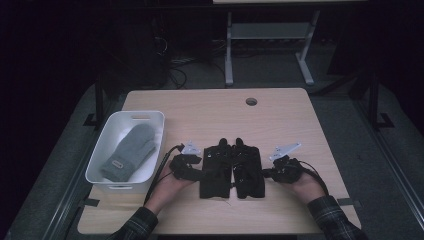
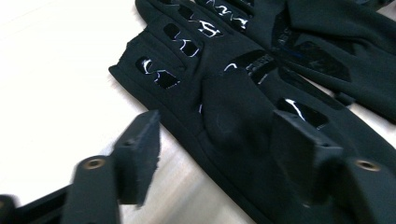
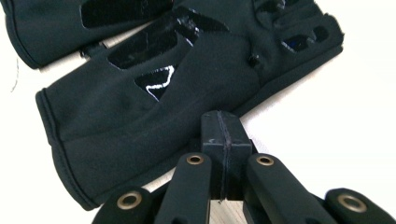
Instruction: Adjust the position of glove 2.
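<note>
High view – progress: one grey mitten (image 1: pixel 129 152) is already lying in the white bin (image 1: pixel 152 117) at the table's left; a pair of black gloves (image 1: pixel 232 167) is left on the table (image 1: pixel 280 120), so the packing is judged about half done.
High view – position: the gloves are flanked by the left gripper (image 1: pixel 196 161) and the right gripper (image 1: pixel 270 172), each at an outer edge.
Left gripper view: the left gripper's jaws are spread, with the left black glove (image 2: pixel 243 116) lying between them, not yet pinched.
Right gripper view: the right gripper's jaws are pressed together with nothing between them, tips just beside the edge of the right black glove (image 3: pixel 140 121).
</note>
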The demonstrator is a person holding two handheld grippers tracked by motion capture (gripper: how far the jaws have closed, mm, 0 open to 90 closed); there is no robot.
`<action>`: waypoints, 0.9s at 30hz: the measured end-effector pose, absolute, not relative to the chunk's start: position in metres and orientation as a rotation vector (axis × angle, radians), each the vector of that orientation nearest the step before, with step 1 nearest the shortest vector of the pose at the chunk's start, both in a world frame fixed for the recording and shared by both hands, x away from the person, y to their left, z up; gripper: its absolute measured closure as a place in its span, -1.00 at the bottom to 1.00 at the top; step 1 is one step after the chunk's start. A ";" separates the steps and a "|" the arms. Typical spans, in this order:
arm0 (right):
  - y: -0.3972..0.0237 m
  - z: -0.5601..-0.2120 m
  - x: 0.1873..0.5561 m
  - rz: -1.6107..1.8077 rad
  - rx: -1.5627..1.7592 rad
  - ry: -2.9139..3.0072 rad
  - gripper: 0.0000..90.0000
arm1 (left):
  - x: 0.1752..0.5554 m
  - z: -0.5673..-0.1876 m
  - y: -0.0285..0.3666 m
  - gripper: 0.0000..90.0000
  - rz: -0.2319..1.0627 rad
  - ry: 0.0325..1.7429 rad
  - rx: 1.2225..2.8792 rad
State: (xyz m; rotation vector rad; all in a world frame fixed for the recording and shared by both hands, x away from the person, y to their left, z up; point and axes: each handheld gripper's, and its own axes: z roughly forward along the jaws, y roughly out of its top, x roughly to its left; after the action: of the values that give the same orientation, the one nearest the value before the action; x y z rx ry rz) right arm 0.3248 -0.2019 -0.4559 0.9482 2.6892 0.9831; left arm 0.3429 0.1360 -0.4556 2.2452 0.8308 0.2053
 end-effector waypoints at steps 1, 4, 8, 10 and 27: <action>-0.202 -0.455 0.325 0.993 0.943 2.685 1.00 | 0.344 -0.456 0.135 -0.14 0.198 0.843 2.243; -0.204 -0.452 0.325 1.009 0.951 2.666 1.00 | 0.345 -0.457 0.135 0.04 0.189 0.854 2.250; -0.205 -0.450 0.328 1.031 0.953 2.638 1.00 | 0.344 -0.461 0.133 0.23 0.182 0.856 2.291; -0.205 -0.449 0.329 1.038 0.962 2.628 1.00 | 0.343 -0.461 0.132 0.30 0.200 0.852 2.297; -0.195 -0.454 0.341 1.028 0.971 2.621 1.00 | 0.345 -0.455 0.137 0.93 0.133 0.907 2.263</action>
State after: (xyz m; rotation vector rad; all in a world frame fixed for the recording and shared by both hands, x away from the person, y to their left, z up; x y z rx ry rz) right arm 0.3407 -0.1954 -0.4545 0.9711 2.6209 1.0282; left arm 0.3450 0.1368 -0.4553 2.2626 0.9069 0.1326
